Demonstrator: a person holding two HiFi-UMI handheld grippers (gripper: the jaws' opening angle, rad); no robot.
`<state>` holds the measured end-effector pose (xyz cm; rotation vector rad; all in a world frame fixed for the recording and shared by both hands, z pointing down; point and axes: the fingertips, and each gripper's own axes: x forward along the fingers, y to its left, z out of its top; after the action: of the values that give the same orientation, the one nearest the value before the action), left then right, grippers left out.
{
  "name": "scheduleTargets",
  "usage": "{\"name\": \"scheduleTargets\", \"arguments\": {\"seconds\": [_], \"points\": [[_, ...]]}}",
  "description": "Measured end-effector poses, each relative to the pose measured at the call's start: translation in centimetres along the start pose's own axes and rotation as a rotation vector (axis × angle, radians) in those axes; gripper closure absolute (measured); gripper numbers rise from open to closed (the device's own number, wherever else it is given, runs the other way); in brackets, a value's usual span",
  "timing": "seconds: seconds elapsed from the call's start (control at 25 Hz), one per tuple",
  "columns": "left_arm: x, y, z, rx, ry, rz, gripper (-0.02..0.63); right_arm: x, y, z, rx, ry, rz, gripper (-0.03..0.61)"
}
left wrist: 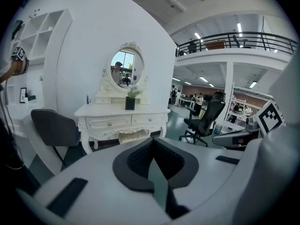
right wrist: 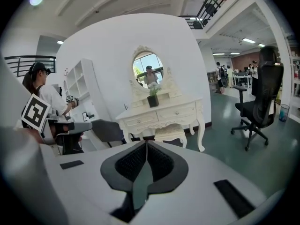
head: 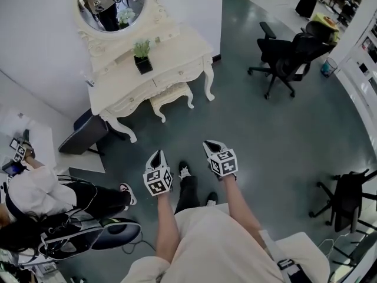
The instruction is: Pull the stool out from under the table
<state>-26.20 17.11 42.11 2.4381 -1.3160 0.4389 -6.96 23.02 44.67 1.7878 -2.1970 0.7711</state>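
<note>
**A:** Where is the cream stool with carved legs [head: 171, 95] seen?

**B:** It is seen tucked partly under the front of the ornate cream dressing table [head: 171, 50]. The table is set against the white wall [head: 35, 34], on the grey-green floor [head: 265, 134].

**A:** How are the tongs held?

**B:** The left gripper [head: 156, 157] and the right gripper [head: 212, 145] are both seen closed and empty. They are held side by side, pointed towards the stool and well apart from it.

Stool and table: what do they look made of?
Table: probably painted wood, cream with a satin finish; it has a carved apron, curved legs and drawer knobs.
Stool: same cream carved frame, so likely painted wood too. I can't tell whether the seat is padded.
</note>
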Motion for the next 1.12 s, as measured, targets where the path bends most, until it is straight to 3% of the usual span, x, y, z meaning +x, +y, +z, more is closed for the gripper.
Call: {"name": "scheduleTargets", "arguments": {"seconds": [0.84, 1.12], "points": [[19.3, 9.6, 14.4, -0.067, -0.085, -0.048, 0.598, 16.3, -6.1, 15.3, -0.059, -0.007, -0.059, 0.534], [24.5, 12.4, 16.5, -0.052, -0.073, -0.084, 0.598, 21.2, -7.7, 17.7, -0.042, -0.003, -0.092, 0.534]]}}
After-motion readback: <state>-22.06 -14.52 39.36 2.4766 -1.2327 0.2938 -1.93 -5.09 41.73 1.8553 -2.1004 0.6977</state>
